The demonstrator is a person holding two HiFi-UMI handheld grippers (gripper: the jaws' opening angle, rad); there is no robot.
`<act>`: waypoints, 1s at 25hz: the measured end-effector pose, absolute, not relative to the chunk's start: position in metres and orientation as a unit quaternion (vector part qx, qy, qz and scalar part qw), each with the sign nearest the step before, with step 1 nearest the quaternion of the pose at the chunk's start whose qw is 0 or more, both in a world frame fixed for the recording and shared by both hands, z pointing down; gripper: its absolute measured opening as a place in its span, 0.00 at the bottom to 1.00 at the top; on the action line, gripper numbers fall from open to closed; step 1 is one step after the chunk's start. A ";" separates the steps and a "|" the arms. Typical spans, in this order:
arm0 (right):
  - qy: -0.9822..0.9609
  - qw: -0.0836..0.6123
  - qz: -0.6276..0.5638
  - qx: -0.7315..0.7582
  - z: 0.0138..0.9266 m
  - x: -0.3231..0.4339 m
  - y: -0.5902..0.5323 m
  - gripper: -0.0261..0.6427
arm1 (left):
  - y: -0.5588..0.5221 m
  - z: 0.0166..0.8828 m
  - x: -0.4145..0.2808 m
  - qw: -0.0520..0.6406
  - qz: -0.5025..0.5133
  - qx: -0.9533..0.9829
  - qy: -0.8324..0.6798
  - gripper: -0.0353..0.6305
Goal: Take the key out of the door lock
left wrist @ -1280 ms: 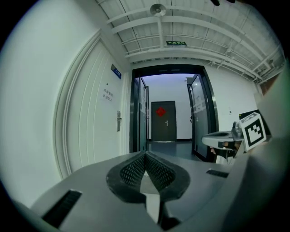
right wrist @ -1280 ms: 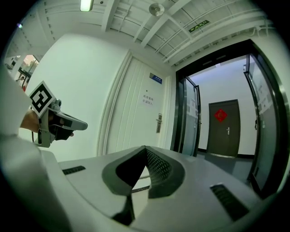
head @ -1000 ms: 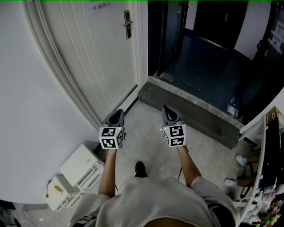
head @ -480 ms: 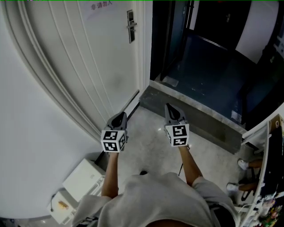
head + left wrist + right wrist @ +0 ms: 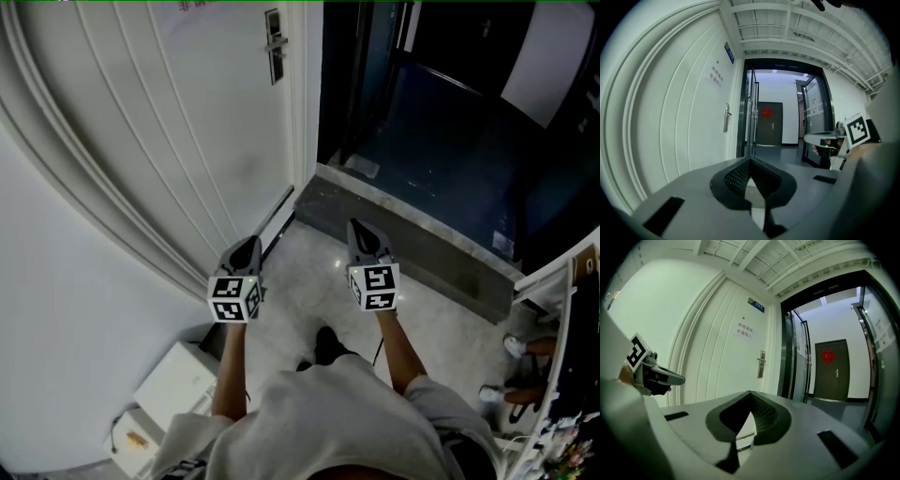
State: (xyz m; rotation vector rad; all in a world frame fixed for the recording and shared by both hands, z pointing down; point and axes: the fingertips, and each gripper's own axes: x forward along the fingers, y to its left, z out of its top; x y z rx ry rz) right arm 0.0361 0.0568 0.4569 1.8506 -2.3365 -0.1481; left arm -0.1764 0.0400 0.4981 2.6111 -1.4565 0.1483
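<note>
The white door (image 5: 187,112) stands at the upper left, with a metal lock plate and handle (image 5: 273,45) near its right edge. That lock plate (image 5: 726,117) lies far ahead in the left gripper view, and the lock plate (image 5: 761,364) also shows in the right gripper view. The key is too small to make out. My left gripper (image 5: 247,249) and right gripper (image 5: 362,232) are held side by side above the floor, well short of the door. Each gripper's jaws meet at the tip, left (image 5: 750,160) and right (image 5: 750,393), with nothing between them.
A grey stone threshold (image 5: 422,248) leads into a dark corridor with glass doors (image 5: 751,117) and a dark door with a red ornament (image 5: 768,123). A white box (image 5: 178,380) sits by the wall at lower left. Someone's shoes (image 5: 511,345) and a desk edge are at the right.
The view has shifted toward the door: the lock plate sits higher and a little nearer. A foot has stepped forward under me. Both grippers keep their side-by-side pose, still shut.
</note>
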 end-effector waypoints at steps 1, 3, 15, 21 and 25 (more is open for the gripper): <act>-0.780 0.079 -0.047 0.618 0.459 0.038 0.052 0.07 | 0.035 0.499 -0.175 0.074 0.051 0.870 -0.485 0.08; -0.781 0.080 -0.043 0.618 0.464 0.042 0.041 0.07 | 0.024 0.501 -0.172 0.075 0.053 0.869 -0.485 0.08; -0.786 0.074 -0.030 0.612 0.489 0.077 -0.096 0.07 | -0.112 0.513 -0.127 0.073 0.065 0.871 -0.481 0.08; -0.791 0.073 -0.027 0.606 0.480 0.104 -0.197 0.07 | -0.208 0.499 -0.094 0.068 0.069 0.872 -0.480 0.08; -0.799 0.075 -0.026 0.596 0.474 0.115 -0.266 0.07 | -0.273 0.493 -0.078 0.069 0.073 0.869 -0.485 0.08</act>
